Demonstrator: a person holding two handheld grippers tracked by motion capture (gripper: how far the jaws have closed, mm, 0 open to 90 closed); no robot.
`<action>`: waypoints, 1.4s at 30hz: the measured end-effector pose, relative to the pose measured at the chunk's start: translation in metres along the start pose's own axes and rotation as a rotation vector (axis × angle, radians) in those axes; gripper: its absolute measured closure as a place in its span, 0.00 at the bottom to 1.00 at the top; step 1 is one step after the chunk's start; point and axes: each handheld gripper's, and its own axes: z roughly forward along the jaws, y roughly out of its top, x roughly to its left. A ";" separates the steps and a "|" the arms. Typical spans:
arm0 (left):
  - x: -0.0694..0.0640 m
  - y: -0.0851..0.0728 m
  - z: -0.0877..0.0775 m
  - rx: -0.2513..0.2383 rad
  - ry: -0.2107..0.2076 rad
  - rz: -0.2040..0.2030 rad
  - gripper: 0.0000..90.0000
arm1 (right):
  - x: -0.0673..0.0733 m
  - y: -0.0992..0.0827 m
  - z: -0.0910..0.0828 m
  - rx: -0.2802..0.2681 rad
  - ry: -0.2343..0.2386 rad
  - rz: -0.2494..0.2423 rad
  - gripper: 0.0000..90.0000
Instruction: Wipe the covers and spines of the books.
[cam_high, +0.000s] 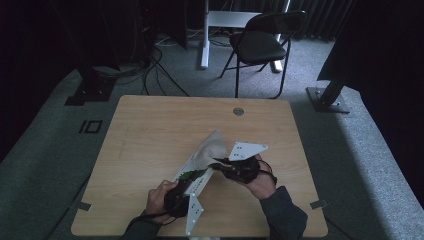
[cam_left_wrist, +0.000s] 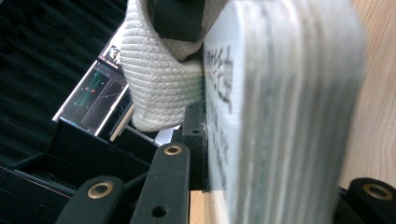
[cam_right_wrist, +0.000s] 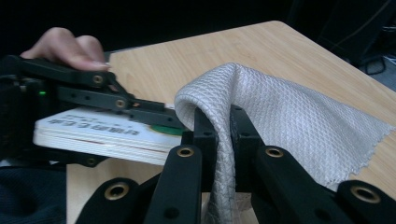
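The left gripper (cam_high: 186, 176) clamps the white, thick-paged board book (cam_right_wrist: 100, 133); the right gripper (cam_right_wrist: 223, 122) pinches the white waffle-weave cloth (cam_right_wrist: 299, 119). Wiping well probably needs the book kept steady.

Left gripper (cam_high: 192, 176) points toward one o'clock, its fingers (cam_left_wrist: 194, 135) clamped together; right gripper (cam_high: 220, 162) points toward nine o'clock, fingers (cam_right_wrist: 205, 135) pinched, both forearms entering from six o'clock.

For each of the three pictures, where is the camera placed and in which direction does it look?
High view: above the person's side, looking forward and down at the table; both hands show.
Left gripper view: on the left gripper, looking along the book.
Right gripper view: on the right gripper, pinching the cloth.
All three share book and cloth.
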 end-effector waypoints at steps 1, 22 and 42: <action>0.000 0.000 0.000 0.000 0.001 0.000 0.87 | 0.001 0.001 0.000 0.000 0.008 -0.001 0.94; 0.000 0.000 0.000 -0.001 0.005 0.003 0.87 | 0.021 0.009 0.003 0.010 0.127 -0.083 0.94; 0.001 -0.002 0.001 0.008 0.008 0.004 0.87 | 0.035 0.013 0.003 0.010 0.206 -0.132 0.94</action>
